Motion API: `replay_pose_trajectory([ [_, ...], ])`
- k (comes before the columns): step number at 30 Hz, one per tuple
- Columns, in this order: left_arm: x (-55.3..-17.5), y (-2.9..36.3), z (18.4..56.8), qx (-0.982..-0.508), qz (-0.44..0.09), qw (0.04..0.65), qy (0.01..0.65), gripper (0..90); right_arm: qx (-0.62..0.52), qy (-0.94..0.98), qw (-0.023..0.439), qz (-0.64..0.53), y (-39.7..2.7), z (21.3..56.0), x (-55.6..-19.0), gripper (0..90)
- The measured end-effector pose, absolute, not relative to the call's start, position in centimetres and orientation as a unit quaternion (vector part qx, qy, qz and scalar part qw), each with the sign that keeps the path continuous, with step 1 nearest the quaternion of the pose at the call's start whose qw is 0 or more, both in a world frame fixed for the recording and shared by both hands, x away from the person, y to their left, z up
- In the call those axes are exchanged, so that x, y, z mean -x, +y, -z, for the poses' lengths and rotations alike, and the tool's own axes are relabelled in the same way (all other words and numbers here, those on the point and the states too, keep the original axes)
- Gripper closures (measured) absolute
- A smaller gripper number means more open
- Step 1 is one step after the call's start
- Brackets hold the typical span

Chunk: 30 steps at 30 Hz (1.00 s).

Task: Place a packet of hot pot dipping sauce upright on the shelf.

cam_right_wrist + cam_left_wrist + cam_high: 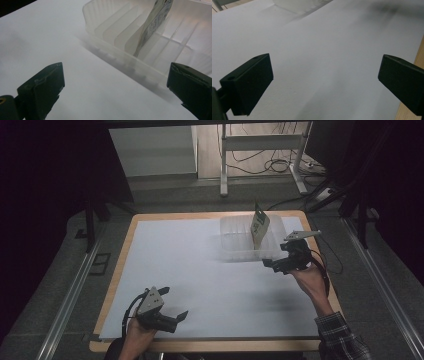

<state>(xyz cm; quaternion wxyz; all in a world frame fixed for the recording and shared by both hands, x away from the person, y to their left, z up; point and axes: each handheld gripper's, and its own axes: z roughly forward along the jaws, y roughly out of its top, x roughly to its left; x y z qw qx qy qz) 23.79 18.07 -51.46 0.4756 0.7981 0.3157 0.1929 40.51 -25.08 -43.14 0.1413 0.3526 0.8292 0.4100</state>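
Observation:
A clear plastic box [235, 251] with divider slots sits at the table's back right. A slim green-and-white packet [259, 226] stands tilted in one of its slots. My right gripper [276, 256] hovers open just in front of the box's near right corner, with nothing between its jaws. In the right gripper view the box wall [125, 60] and the packet [153, 22] lie just ahead of the wide-apart right gripper [116, 87]. My left gripper [175, 303] is open near the table's front left, over bare white sheet. The left gripper view shows the left gripper [325, 82] with its jaws spread and nothing between them.
A white sheet [200, 270] covers most of the wooden table [115, 270]. A table frame [260, 150] and loose cables [270, 165] stand on the floor behind. Metal rails [70, 290] run along both sides of the table.

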Motion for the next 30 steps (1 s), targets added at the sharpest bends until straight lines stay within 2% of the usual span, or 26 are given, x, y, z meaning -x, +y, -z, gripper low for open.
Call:
replay_pose_trajectory([
  [30, -23.8, 17.9, 51.5, -0.800, -0.194, 0.473, 0.314, 0.0, -0.342, 0.840, 0.128, -0.401, -26.2, 44.3, -36.6, 0.2],
])
